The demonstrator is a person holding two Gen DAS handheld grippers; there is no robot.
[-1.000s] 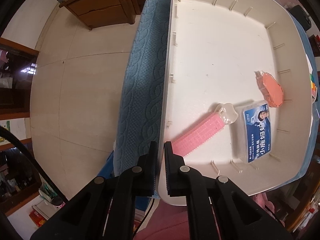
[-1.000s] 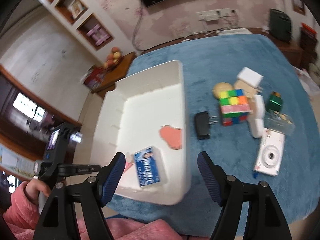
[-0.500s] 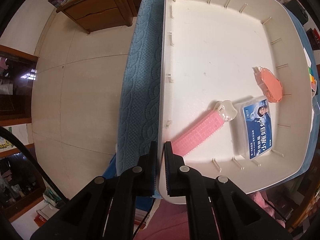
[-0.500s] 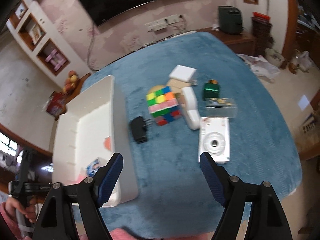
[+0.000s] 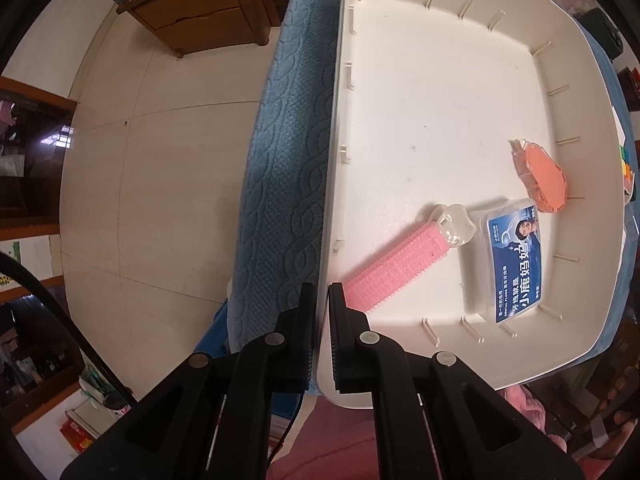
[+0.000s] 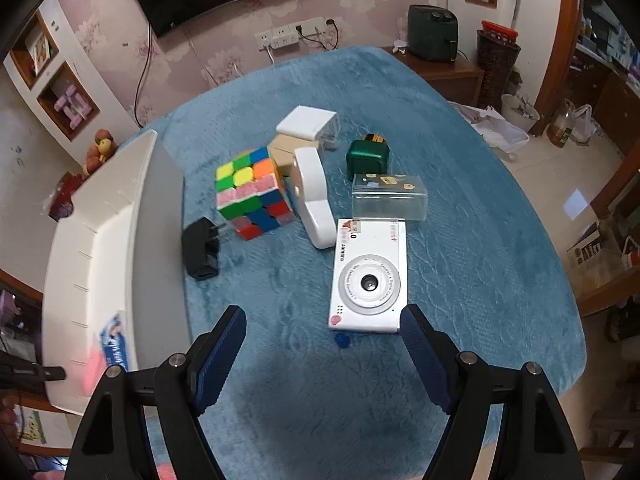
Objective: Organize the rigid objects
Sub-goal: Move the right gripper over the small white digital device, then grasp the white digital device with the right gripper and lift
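My left gripper (image 5: 320,316) is shut on the near left rim of the white bin (image 5: 432,92). The bin holds a pink ribbed roller (image 5: 384,268), a blue dental floss box (image 5: 516,264) and an orange case (image 5: 544,178). My right gripper (image 6: 324,344) is open and empty above the blue cloth, just in front of a white toy camera (image 6: 368,276). Beyond lie a Rubik's cube (image 6: 252,192), a black charger plug (image 6: 200,254), a long white case (image 6: 314,196), a clear plastic box (image 6: 390,198), a green block (image 6: 368,156) and a white box (image 6: 308,124). The bin (image 6: 100,240) stands at the left.
The blue cloth-covered table (image 6: 460,240) drops off at the right and near edges. A small blue cap (image 6: 343,341) lies before the camera. A wooden cabinet (image 5: 192,12) stands on the tiled floor (image 5: 140,180) left of the table.
My right gripper has swung right, from over the bin to over the loose objects and the camera. My left gripper has stayed shut on the bin's rim.
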